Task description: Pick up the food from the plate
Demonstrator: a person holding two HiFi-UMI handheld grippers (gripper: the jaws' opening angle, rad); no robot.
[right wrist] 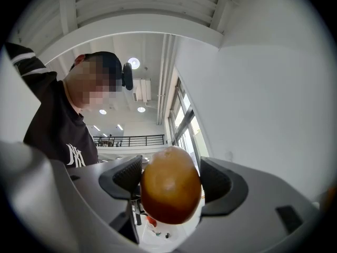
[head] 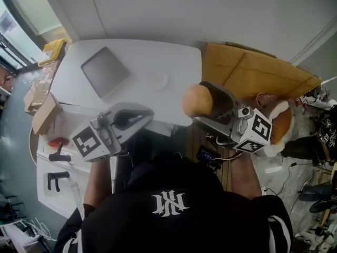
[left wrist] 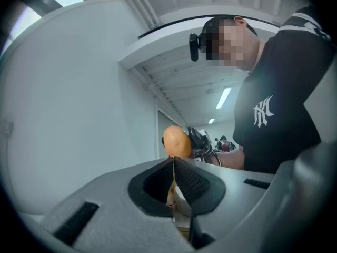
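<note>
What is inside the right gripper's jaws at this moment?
A round, orange-brown piece of food, gripped between the pads of the right gripper. The food blocks whatever lies straight behind it.

Black shirt (head: 174, 231), white crest (head: 169, 203), striped sleeves (head: 281, 228); grey plastic left gripper (head: 138, 117) and right gripper (head: 208, 101), black ribbed pads (right wrist: 126, 177), black-and-white marker cubes (head: 257, 130).

My head camera sits above the person's shoulders and looks steeply down on the white surface (head: 168, 57), with the left gripper (head: 141, 116) and right gripper (head: 208, 101) close below it. The left gripper view looks level along its closed fingers (left wrist: 184, 178) toward the person's black shirt (left wrist: 274, 115), close by. The right gripper view tilts up past its own fingers toward the person and the ceiling (right wrist: 142, 9). All three share the round orange-brown food (head: 196, 100).
</note>
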